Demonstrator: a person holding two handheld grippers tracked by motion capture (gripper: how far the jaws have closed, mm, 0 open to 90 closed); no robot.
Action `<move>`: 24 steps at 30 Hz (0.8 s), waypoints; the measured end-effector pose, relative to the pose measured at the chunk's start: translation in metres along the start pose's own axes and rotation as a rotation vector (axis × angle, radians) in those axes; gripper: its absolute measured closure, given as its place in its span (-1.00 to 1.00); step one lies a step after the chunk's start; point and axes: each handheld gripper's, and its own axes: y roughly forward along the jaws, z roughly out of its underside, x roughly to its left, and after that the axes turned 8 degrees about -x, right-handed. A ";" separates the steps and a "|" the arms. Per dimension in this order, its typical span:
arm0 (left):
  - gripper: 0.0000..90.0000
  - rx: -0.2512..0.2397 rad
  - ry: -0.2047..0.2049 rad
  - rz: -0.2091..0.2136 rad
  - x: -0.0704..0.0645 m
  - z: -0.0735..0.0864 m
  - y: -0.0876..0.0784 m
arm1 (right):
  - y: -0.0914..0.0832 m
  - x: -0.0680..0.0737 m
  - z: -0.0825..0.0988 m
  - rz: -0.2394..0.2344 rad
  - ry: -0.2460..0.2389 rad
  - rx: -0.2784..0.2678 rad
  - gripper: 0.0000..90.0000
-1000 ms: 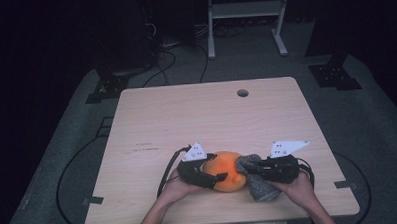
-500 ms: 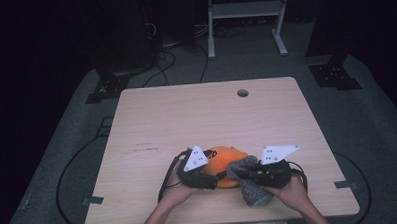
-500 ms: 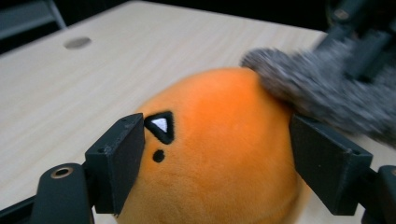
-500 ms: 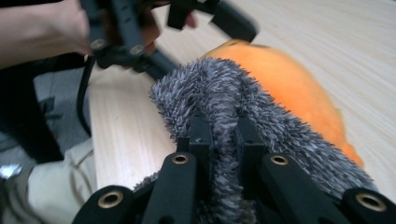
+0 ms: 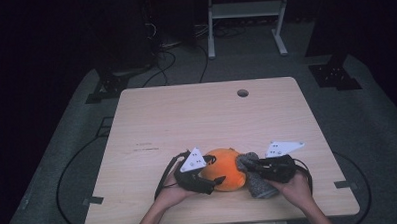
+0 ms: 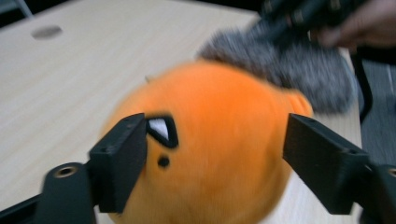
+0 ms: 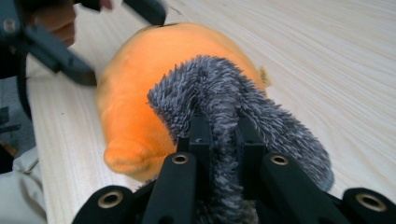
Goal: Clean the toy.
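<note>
Left gripper [image 6: 219, 158] jaws just opened, straddling round orange plush toy [image 6: 210, 149], pads clear. Right gripper [image 7: 223, 140] clamps fuzzy grey sock [image 7: 224, 98] draped over plush's far end.

Both forearms came in from the 6 o'clock edge of the high view, angled toward each other. The left hand [image 5: 172, 193] cupped the left tongs [image 5: 214, 172] from below, their tips pointing toward 3 o'clock. In the left gripper view their jaws stood apart and had just been opening, the orange plush toy [image 6: 219, 144] between them, the pads not pressing on it. The right hand [image 5: 294, 188] held the right tongs [image 5: 252, 165] pointing toward 9 o'clock. In the right gripper view their jaws were clamped tight on the grey fuzzy cloth [image 7: 219, 102].
</note>
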 end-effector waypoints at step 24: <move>-0.43 0.112 0.015 0.015 0.002 0.014 0.003 | -0.011 -0.029 0.015 0.121 0.095 0.018 0.78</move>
